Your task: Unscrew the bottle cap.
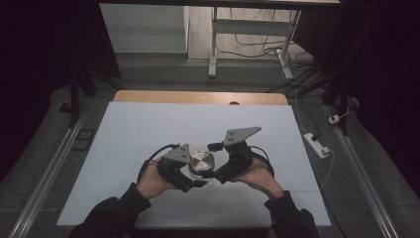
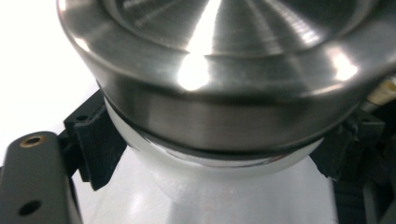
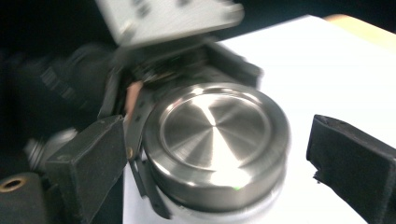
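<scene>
High view: a bottle with a steel lid (image 1: 201, 161) stands on the white tabletop (image 1: 148, 129), between the left tool (image 1: 190, 174) and the right tool (image 1: 218, 162).

Left gripper view: the black jaws are clamped on the white bottle (image 2: 224, 196) just under the lid (image 2: 219, 60).

Right gripper view: blurred; the right tool (image 3: 217, 158) appears apart, jaws flanking the lid (image 3: 215, 140), not gripping.

Risk: the smooth lid may slip if the right tool closes off-centre, and twisting could tip the bottle.

Brushed silver lid (image 3: 215, 140), seemingly white bottle (image 2: 233, 196), black gripper (image 1: 190, 171)
</scene>
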A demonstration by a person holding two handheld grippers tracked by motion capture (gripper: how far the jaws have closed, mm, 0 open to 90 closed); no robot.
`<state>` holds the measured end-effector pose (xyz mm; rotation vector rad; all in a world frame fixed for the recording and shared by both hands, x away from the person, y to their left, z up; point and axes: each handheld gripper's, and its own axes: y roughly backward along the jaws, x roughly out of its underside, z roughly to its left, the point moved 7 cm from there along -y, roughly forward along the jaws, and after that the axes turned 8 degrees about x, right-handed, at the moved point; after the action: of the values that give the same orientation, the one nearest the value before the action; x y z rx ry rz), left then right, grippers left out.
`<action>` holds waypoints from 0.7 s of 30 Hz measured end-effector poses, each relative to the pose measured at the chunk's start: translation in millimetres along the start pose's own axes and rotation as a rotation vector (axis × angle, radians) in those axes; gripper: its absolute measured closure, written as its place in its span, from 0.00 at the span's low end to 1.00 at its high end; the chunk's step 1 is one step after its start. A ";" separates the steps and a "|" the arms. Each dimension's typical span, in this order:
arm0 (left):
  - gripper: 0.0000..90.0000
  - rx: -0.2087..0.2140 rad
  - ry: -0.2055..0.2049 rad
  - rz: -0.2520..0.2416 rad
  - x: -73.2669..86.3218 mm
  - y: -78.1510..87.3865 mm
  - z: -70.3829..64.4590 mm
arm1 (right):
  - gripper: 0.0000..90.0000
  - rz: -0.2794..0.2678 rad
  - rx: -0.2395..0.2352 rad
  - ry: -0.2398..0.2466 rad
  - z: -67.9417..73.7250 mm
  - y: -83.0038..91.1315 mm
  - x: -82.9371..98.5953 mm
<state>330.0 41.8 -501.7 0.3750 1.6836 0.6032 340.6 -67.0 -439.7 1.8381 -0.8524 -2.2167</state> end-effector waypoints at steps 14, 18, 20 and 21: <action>0.17 0.018 -0.017 0.017 -0.8 0.1 -3.9 | 0.20 0.050 0.251 0.109 15.6 -21.0 1.8; 0.17 0.122 -0.078 0.011 -1.8 -1.1 -14.7 | 0.20 0.013 0.009 0.108 16.0 -12.1 5.0; 0.17 0.160 -0.093 0.003 -3.2 -2.8 -19.4 | 0.20 -0.015 -0.127 0.079 15.4 -9.0 8.7; 0.17 0.163 -0.097 0.004 -3.6 -3.6 -20.4 | 0.20 -0.039 -0.178 0.064 14.2 -7.8 10.2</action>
<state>311.1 33.2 -498.5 0.5168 1.6437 0.4444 326.7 -60.3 -451.1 1.8448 -0.5926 -2.1649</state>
